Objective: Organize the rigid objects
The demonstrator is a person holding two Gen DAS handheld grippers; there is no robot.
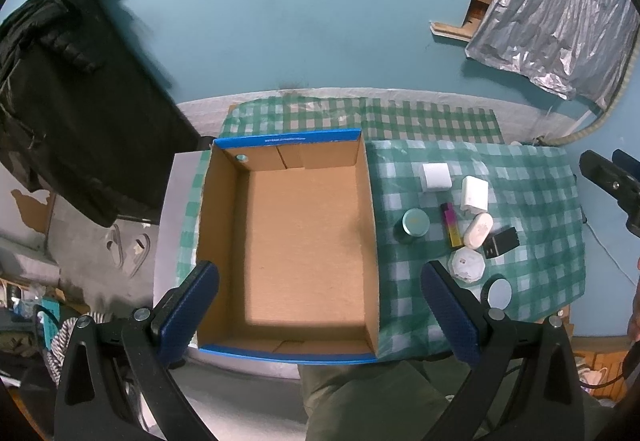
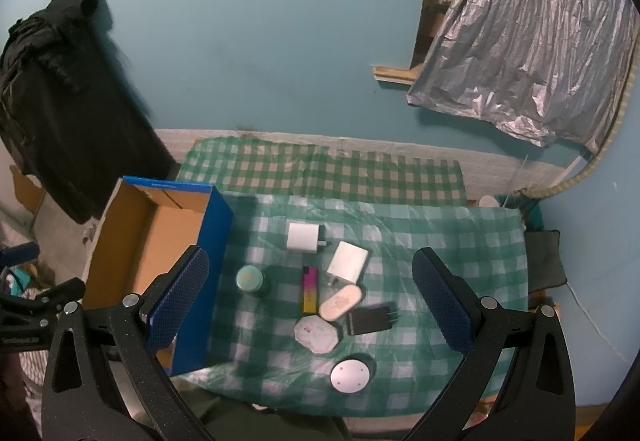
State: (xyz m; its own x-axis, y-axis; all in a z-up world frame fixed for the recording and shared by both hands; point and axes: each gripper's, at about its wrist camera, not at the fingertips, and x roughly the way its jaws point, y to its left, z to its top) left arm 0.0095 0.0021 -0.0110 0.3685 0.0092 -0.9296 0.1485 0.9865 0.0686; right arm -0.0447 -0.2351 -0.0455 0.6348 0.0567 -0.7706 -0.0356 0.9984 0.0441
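Both grippers, left [image 1: 320, 313] and right [image 2: 310, 301], are held spread; small items [image 2: 344, 301] are clustered at three o'clock of the cardboard box [image 1: 296, 241]

- Cardboard box [image 1: 300, 241], blue-edged, open and empty, frame centre.
- Right of it on checked cloth: two white chargers [image 1: 436, 177] [image 1: 475, 194], teal-lidded jar [image 1: 414, 224], pink-yellow lighter [image 1: 451, 224], white oval case [image 1: 477, 230], black adapter [image 1: 500, 243], white octagonal container [image 1: 466, 264], round silver disc [image 1: 499, 293].

left gripper [image 1: 320, 309] | jaws wide; right gripper [image 2: 310, 301] | jaws wide
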